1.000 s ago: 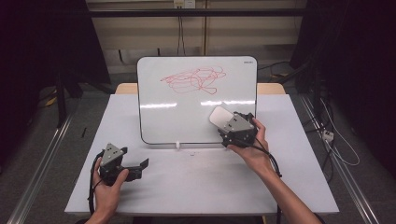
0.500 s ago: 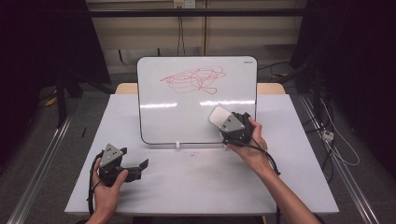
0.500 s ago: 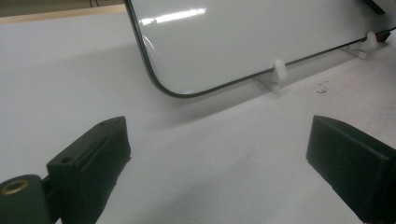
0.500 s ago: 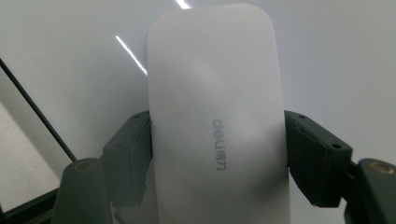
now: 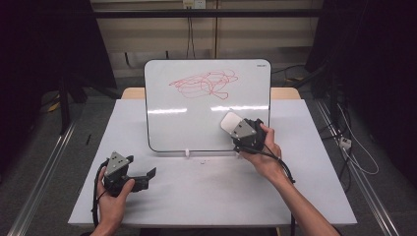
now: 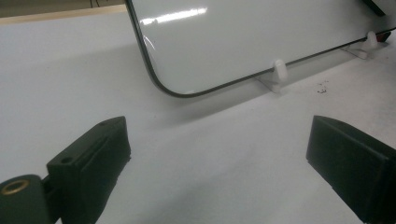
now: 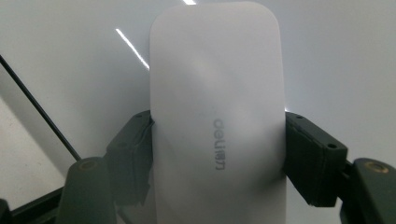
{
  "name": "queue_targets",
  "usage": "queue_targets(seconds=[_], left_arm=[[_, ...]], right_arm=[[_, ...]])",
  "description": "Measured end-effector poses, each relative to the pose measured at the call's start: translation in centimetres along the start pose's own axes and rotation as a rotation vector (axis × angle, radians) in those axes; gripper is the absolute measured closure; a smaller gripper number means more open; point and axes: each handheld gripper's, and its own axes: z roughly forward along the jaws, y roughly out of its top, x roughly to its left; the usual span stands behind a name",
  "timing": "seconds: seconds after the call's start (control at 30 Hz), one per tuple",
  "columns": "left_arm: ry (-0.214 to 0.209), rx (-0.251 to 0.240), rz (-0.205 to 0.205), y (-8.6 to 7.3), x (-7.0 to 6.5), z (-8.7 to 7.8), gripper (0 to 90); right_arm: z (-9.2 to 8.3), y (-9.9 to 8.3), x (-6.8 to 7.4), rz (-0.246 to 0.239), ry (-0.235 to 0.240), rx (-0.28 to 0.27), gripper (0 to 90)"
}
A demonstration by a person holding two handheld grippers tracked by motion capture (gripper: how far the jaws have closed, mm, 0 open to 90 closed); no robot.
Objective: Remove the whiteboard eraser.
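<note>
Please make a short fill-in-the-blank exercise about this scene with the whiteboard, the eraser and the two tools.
1. The scribble on the whiteboard is ____ in colour.
2. The right tool is shut on a white ____.
3. The jaws of the left tool stand ____, with nothing between them.
4. The whiteboard stands on small white ____ on the table.

Missing words: red; eraser; open; feet

Bare table between both hands (upright whiteboard barring the far side)
</note>
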Motion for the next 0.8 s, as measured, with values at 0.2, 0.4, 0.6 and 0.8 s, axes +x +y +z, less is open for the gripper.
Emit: queue_targets(seconds=[0.2, 0.4, 0.6, 0.8], left_arm=[[-0.002, -0.002, 0.000, 0.01, -0.04, 0.06, 6.1], [0.000, 0.002, 0.000, -0.01, 0.01, 0.02, 6.1], [0.001, 0.003, -0.002, -0.03, 0.05, 0.04, 6.1], [0.001, 0.000, -0.004, -0.05, 0.04, 0.00, 6.1]], right_arm=[[-0.06, -0.06, -0.16, 0.034, 0.017, -0.004, 31.6], [-0.13, -0.17, -0.52, 0.072, 0.040, -0.016, 31.7], [-0.22, -0.28, -0.80, 0.108, 0.062, -0.027, 31.8], [-0.42, -0.43, -0.96, 0.129, 0.069, -0.043, 31.8]])
